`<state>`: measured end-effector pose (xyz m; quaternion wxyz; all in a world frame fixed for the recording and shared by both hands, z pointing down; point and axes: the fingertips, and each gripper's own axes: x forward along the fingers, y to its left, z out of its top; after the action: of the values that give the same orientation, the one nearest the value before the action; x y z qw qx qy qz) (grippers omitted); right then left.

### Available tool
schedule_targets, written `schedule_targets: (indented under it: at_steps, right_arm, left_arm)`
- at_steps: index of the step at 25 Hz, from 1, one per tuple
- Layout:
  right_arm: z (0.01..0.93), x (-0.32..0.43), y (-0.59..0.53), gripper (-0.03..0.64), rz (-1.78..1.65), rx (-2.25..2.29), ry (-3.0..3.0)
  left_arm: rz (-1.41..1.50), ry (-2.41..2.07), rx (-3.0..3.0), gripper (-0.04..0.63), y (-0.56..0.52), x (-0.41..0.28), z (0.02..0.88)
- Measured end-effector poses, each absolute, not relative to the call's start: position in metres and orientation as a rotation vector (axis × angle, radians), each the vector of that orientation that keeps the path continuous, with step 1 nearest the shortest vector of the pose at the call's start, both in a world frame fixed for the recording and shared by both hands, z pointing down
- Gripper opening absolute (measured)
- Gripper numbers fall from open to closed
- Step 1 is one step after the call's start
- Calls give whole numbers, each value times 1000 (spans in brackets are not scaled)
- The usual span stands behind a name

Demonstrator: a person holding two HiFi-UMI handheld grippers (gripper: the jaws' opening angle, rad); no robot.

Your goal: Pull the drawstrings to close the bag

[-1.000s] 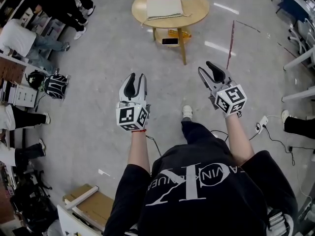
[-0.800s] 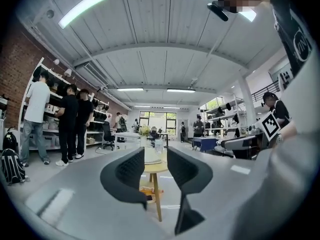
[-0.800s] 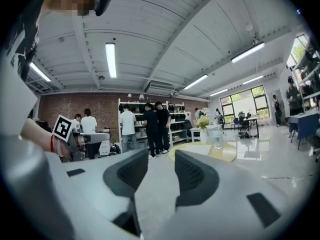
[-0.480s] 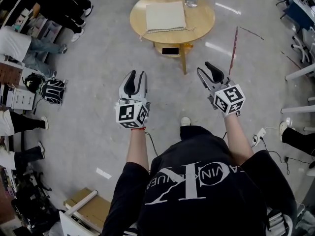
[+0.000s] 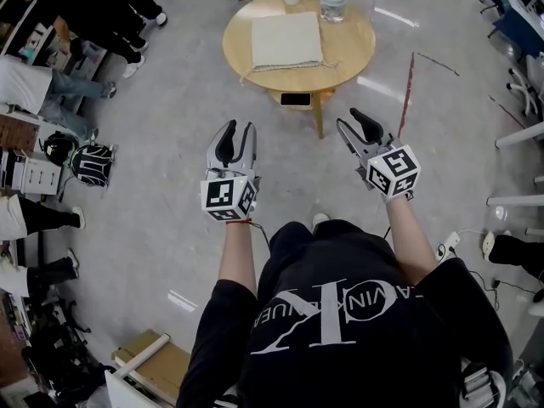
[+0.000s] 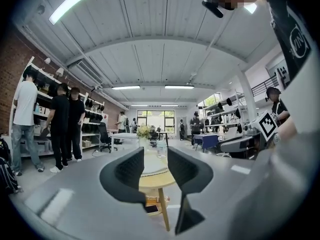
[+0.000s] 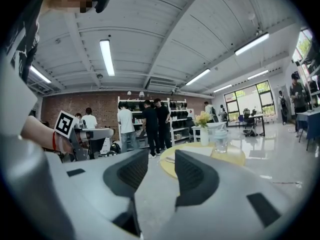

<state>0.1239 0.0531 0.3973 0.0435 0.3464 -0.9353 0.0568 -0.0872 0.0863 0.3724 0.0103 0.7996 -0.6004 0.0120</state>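
A large open lab or workshop hall — a vaulted white ceiling (image 6: 150,49) with strip lights (image 7: 106,56), a brick wall (image 7: 75,104) on the left, shelving racks (image 7: 181,120) loaded with gear, people (image 6: 67,126) standing beside them, a polished grey floor (image 5: 161,228), desks (image 6: 206,140) at the far right.

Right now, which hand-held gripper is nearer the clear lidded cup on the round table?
Right. The right hand-held gripper sits short of the cup; the left hand-held gripper is farther left.

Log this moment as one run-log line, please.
phase: pre-grasp | left gripper: jaws open, just widening, empty | right gripper: jaws open, empty | bag: flat on table, untouched
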Motion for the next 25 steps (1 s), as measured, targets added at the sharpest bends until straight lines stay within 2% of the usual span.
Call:
schedule_targets:
  at_steps: [14, 25]
  right_arm:
    - [430, 101, -9, 130, 259, 1034, -2788]
    - [448, 70, -94, 130, 331, 1091, -2697]
  left_arm:
    - [120, -1796, 2467, 130, 13, -106, 411]
    - [186, -1714, 2448, 132, -87, -152, 434]
